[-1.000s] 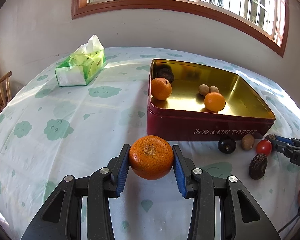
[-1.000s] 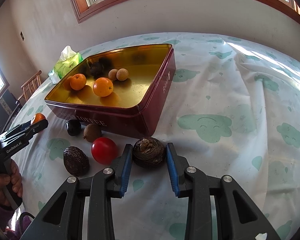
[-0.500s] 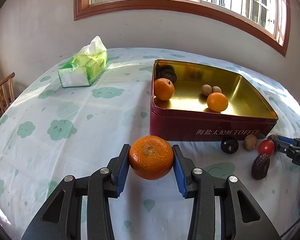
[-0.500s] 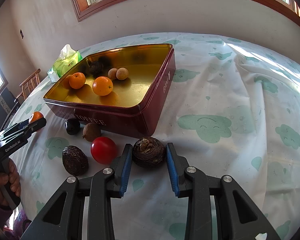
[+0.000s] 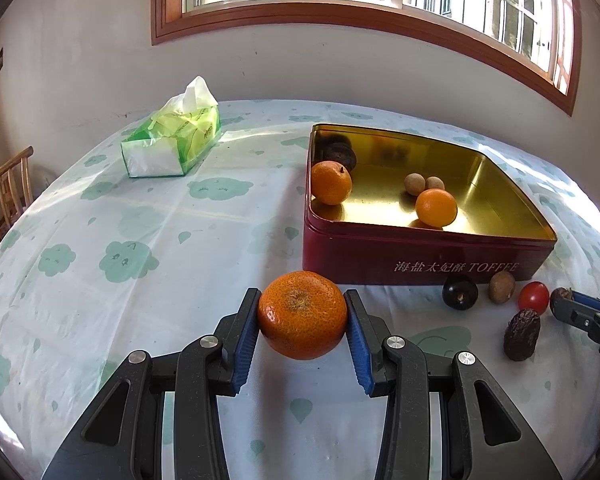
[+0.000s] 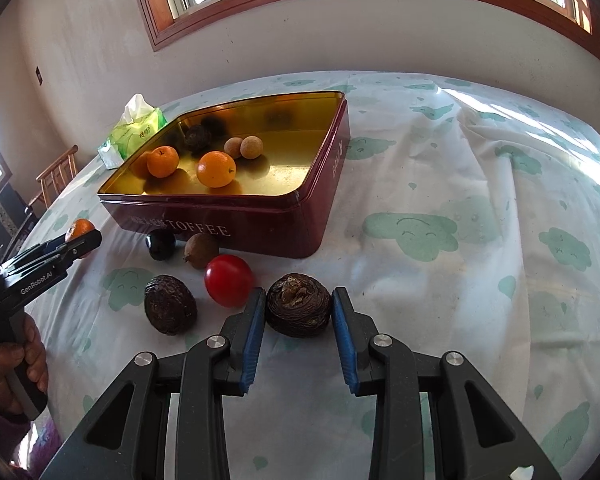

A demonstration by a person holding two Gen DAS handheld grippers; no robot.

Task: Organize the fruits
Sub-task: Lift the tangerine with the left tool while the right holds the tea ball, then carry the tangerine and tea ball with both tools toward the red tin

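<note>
The worktop, covered by a cloud-patterned cloth, carries a red toffee tin with a gold interior, in which two oranges, two small brown fruits and a dark one already lie. The tin is seen ahead and slightly right of the left gripper, whose jaws are clamped on a mandarin held clear of the cloth. The right gripper is closed on a dark wrinkled fruit, with the tin ahead and to its left. The left hand is judged nearer the tin's wall. Four loose fruits, among them a red tomato, are left beside the tin.
</note>
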